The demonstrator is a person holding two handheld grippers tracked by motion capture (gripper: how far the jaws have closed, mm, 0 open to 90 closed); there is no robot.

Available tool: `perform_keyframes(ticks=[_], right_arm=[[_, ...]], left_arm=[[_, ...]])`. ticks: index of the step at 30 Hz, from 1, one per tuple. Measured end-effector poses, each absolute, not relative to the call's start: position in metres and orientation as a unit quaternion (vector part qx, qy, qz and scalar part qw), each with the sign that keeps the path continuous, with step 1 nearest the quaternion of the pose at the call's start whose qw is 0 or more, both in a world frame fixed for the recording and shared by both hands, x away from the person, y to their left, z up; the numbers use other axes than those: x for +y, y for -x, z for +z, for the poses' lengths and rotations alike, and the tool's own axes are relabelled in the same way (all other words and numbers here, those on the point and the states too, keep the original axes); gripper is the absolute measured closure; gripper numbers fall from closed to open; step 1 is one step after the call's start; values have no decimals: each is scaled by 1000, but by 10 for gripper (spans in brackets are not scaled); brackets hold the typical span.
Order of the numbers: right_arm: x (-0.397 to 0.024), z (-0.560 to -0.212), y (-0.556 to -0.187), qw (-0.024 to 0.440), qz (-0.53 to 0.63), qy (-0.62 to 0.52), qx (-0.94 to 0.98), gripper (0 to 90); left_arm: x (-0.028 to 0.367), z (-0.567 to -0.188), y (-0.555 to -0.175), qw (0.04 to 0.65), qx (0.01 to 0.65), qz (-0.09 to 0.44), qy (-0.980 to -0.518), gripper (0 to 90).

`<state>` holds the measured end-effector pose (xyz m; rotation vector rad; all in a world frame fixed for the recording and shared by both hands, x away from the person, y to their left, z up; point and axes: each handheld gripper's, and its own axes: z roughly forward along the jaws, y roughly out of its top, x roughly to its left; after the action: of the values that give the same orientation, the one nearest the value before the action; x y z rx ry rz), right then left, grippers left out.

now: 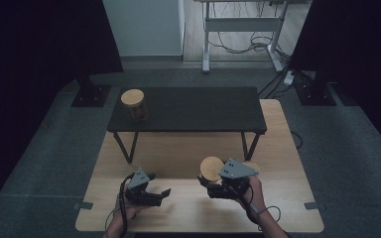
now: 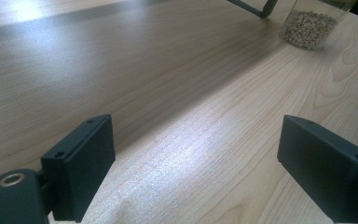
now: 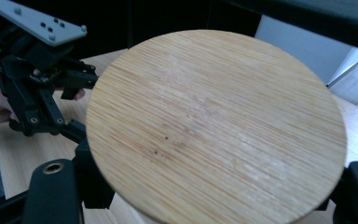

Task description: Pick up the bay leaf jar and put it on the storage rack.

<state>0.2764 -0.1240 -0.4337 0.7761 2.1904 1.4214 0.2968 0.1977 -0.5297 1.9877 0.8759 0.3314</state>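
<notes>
My right gripper (image 1: pixel 212 184) is shut on a round bamboo lid (image 1: pixel 211 168), held up off the wooden table. In the right gripper view the lid (image 3: pixel 214 126) sits tilted between the two black jaws of the right gripper (image 3: pixel 205 198) and hides what lies beyond it. A glass jar of pale beans (image 2: pixel 307 28) stands open on the table, partly hidden behind the right gripper (image 1: pixel 251 165). My left gripper (image 1: pixel 159 191) rests low over the table at the front left. Its jaws (image 2: pixel 203 163) are open with only bare wood between them.
A low black table (image 1: pixel 193 111) stands on the far half of the wooden table (image 1: pixel 178 208). A second jar with a bamboo lid (image 1: pixel 133 104) sits at its left end. The left gripper (image 3: pixel 42 93) and its hand lie just beyond the lid.
</notes>
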Motion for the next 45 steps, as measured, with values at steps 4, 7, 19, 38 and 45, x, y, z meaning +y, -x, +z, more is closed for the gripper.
perform_keyframes(ticks=[4,7,19,38,45], right_arm=[[-125,-428,-277,209,514,-277,785,247],[-126,-423,-278,211,517,-274,783,247],[-126,-409,-288,204,519,-274,783,247],[-127,-393,-296,206,522,-271,782,247],[-126,-390,-298,202,523,-271,782,247]], left_arm=[[197,-530,-297,453,354,135,-807,108],[196,-530,-296,453,354,134,-807,108],[195,-530,-296,451,354,134,-808,108],[195,-531,-297,452,353,133,-809,108],[195,-530,-296,453,352,132,-808,108]])
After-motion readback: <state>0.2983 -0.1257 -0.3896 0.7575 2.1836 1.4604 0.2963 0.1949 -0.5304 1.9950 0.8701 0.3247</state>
